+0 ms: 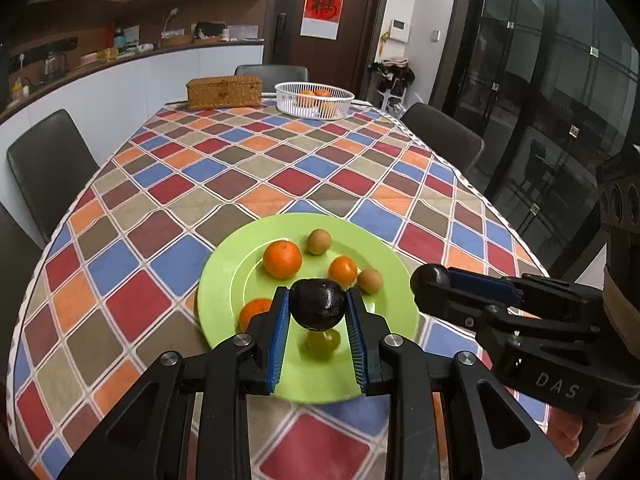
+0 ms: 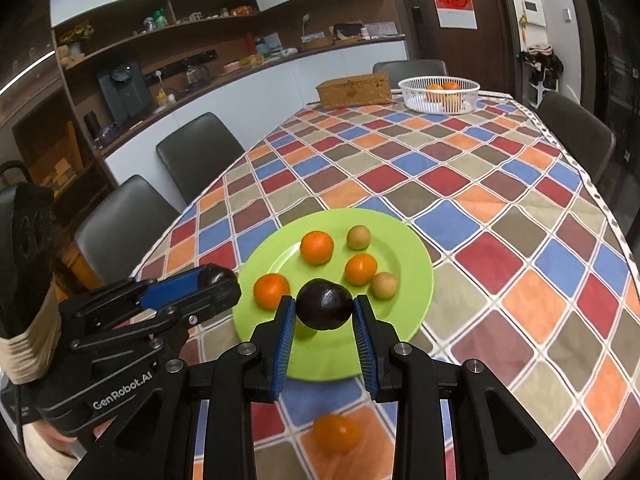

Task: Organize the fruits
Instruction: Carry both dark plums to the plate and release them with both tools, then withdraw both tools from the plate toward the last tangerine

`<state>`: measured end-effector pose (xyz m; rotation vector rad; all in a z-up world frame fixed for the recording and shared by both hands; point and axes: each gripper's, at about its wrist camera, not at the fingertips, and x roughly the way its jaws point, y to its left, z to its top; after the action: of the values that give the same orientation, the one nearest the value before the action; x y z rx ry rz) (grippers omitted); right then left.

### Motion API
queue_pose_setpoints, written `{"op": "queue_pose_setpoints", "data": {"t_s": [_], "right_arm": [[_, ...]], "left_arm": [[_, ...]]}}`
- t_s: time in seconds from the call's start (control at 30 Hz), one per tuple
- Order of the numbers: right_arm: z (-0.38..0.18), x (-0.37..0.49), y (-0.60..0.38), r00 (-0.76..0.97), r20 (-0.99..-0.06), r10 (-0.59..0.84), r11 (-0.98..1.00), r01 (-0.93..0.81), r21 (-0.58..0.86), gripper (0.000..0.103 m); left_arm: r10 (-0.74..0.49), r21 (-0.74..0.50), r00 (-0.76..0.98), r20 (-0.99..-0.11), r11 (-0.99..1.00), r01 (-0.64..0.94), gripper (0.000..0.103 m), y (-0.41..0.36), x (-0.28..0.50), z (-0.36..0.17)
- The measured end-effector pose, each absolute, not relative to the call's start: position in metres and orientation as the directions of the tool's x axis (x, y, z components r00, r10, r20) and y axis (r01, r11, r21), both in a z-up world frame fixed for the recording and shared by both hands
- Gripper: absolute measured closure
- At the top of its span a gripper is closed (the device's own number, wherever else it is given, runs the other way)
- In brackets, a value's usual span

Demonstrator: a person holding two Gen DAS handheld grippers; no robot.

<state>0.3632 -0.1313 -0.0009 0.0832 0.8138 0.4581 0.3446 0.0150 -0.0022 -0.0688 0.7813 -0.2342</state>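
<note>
Each gripper is shut on a dark, nearly black round fruit, held above the near part of a green plate [image 1: 224, 280] [image 2: 412, 280]. In the left wrist view my left gripper [image 1: 318, 296] clamps its dark fruit [image 1: 318, 304], and the right gripper [image 1: 430, 280] reaches in from the right. In the right wrist view my right gripper [image 2: 325, 302] clamps its dark fruit [image 2: 324, 308], with the left gripper [image 2: 218, 278] at the left. On the plate lie three oranges [image 2: 317, 247] and two small tan fruits [image 2: 358, 237]. One orange [image 2: 337, 433] lies on the cloth below my right gripper.
A checked tablecloth [image 1: 280, 168] covers the long table. At its far end stand a white basket [image 1: 314, 100] holding oranges and a wicker box [image 1: 224, 91]. Dark chairs [image 1: 48, 160] line both sides. A counter runs along the left wall.
</note>
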Motion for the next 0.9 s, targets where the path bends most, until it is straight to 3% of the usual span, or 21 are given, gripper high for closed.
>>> {"op": "queue_pose_setpoints", "data": {"t_s": [0.47, 0.63, 0.77, 0.9], "right_arm": [[-0.038, 0.42, -0.122, 0.492, -0.77, 0.405, 0.907, -0.324, 0.27, 0.072], [-0.05, 0.427, -0.122, 0.464, -0.792, 0.397, 0.91, -0.31, 0.275, 0.072], [-0.052, 0.427, -0.125, 0.464, -0.796, 0.39, 0.915, -0.294, 0.276, 0.071], [-0.045, 0.423, -0.125, 0.48, -0.786, 0.389, 0.914, -0.307, 0.265, 0.069]], "left_arm": [[-0.284, -0.268, 0.568, -0.772, 0.957, 0.115, 0.075, 0.026, 0.411, -0.043], [-0.256, -0.243, 0.559, -0.789, 0.965, 0.099, 0.074, 0.026, 0.415, -0.05], [-0.235, -0.22, 0.58, -0.78, 0.971, 0.097, 0.065, 0.027, 0.41, -0.045], [-0.196, -0.174, 0.602, -0.774, 0.98, 0.094, 0.064, 0.028, 0.401, -0.035]]}}
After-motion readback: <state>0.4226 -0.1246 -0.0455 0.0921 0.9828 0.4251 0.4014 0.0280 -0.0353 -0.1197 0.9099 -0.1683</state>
